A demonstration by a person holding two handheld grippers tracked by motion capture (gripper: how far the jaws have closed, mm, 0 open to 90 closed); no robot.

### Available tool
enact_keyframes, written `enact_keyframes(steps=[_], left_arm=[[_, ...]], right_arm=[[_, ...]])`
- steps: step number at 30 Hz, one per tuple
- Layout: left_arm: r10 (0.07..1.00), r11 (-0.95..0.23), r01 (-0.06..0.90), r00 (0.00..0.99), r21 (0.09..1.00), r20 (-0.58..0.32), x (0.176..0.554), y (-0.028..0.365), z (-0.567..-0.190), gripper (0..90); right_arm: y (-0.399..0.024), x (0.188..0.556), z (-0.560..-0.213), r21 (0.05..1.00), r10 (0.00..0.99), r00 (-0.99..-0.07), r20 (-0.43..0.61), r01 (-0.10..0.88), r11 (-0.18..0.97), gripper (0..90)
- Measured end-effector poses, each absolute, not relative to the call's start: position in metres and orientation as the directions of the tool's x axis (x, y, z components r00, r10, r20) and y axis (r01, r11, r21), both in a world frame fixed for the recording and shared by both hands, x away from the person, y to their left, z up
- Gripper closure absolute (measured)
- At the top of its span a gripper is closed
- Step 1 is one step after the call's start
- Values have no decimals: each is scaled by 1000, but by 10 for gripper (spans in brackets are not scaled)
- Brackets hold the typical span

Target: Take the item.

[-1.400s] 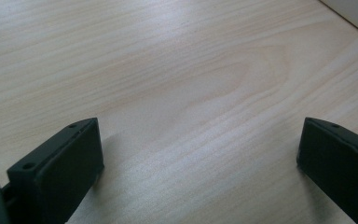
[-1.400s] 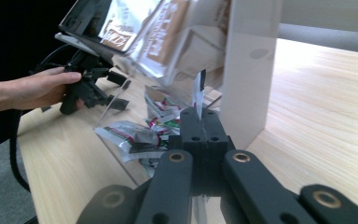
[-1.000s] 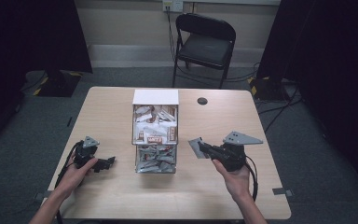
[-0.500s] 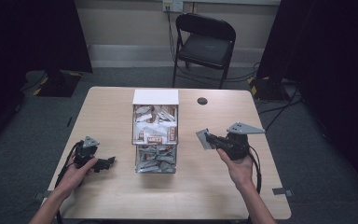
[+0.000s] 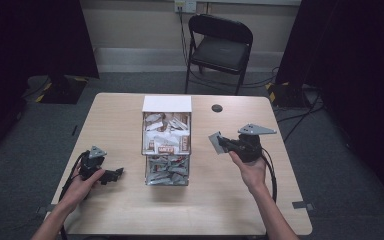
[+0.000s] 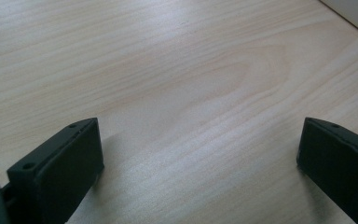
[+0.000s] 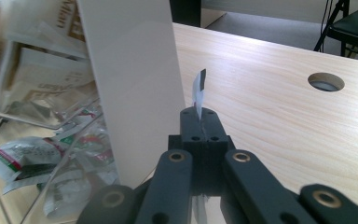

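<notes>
Right gripper [image 7: 200, 122] clamped on thin flat grey packet [image 5: 215, 142], just right of clear acrylic box [image 5: 166, 175] of crinkled sachets, left gripper [image 6: 200, 154] black jaws wide apart, resting on pale woodgrain table [image 5: 120, 120].

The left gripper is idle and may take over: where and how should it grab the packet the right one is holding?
Take the grey packet by its free edge, which sticks out past the right gripper toward the clear box. It stands on edge, thin and flat, so the left gripper, jaws already wide, should probably come from the box side and close across its two faces.
</notes>
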State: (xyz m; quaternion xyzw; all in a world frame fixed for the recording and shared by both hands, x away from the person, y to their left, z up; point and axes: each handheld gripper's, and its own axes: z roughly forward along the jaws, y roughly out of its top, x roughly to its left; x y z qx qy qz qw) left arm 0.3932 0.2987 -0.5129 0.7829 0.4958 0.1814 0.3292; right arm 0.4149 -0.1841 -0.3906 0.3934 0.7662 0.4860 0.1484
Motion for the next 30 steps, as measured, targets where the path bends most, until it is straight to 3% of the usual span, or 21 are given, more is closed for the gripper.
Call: enact_keyframes(steps=[30], left_arm=[[896,-291,657,443,695,-43,393,299,-513,0]], right_arm=[[-185,450,-425,821,778,-607,165,521,232,900]])
